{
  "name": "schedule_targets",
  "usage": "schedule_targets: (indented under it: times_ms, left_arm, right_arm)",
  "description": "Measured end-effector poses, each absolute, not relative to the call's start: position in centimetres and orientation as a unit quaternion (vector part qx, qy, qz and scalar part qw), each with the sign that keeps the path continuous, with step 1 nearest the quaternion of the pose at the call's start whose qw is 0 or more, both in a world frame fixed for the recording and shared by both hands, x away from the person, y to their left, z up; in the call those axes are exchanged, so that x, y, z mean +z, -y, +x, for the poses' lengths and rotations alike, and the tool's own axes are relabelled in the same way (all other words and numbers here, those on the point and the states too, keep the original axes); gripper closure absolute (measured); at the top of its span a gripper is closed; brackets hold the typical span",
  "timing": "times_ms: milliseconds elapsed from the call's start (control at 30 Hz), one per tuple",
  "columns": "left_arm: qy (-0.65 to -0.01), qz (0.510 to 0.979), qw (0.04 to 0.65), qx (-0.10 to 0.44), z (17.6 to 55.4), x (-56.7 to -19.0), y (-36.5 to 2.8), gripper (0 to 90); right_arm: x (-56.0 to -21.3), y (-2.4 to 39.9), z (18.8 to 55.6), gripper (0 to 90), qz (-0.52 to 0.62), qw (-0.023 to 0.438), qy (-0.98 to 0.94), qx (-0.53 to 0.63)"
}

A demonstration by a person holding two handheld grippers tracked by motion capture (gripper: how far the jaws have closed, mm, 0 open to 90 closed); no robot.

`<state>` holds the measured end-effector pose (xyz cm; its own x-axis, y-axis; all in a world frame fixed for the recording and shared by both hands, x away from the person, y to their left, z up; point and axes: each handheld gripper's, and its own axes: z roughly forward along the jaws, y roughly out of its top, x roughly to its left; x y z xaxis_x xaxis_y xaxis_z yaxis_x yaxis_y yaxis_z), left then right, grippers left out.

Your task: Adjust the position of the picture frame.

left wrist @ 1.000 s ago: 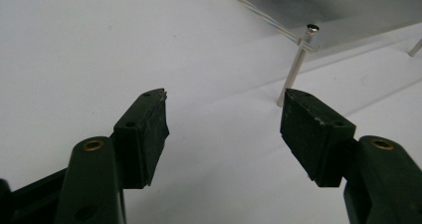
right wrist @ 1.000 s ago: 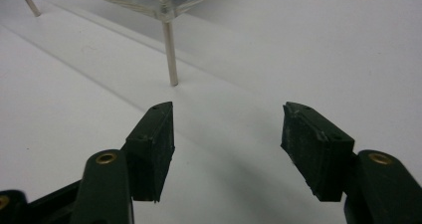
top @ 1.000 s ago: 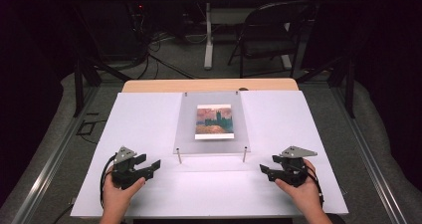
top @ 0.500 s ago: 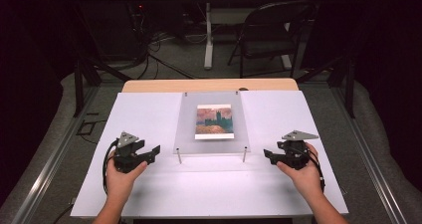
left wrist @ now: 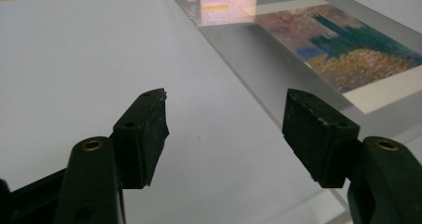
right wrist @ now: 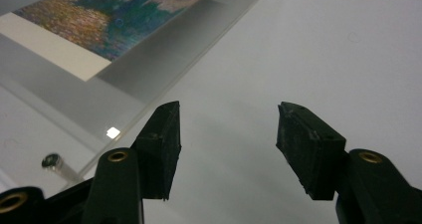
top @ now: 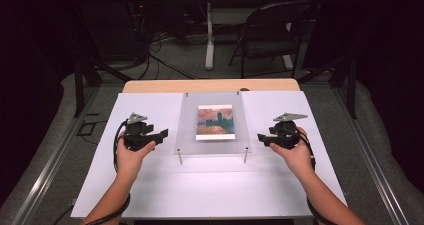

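left gripper (top: 161, 134): jaws apart, empty, at 9 o'clock of acrylic panel (top: 212, 141)
right gripper (top: 261, 138): jaws just been closing, nothing between, at 3 o'clock
picture (top: 215, 121): under panel, table centre

1. The left gripper (top: 161, 134) now sits farther up the table than a second ago, beside the left edge of the clear panel (top: 212, 145) rather than below its near left corner.
2. The right gripper (top: 261, 137) has likewise climbed to the panel's right edge.
3. The right gripper's jaws have just been closing a little, nothing between them.
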<state>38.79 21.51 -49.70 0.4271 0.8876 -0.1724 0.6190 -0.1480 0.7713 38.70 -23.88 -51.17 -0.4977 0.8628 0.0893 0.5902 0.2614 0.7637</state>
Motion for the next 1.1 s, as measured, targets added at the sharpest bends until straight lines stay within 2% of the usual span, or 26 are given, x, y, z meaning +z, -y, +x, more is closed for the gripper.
schedule_targets:
  times_ms: [400,1100]
  left_arm:
    - [-0.512,0.74,0.41,0.148,42.3,-49.2,-19.7,34.0]
    - [-0.542,0.733,0.401,0.095,46.7,-52.6,-17.0,33.9]
  right_arm:
    - [-50.3,21.6,42.3,34.1,0.47,0.154,-0.763,0.415]
    - [-52.1,18.4,46.3,34.3,0.494,0.118,-0.75,0.424]
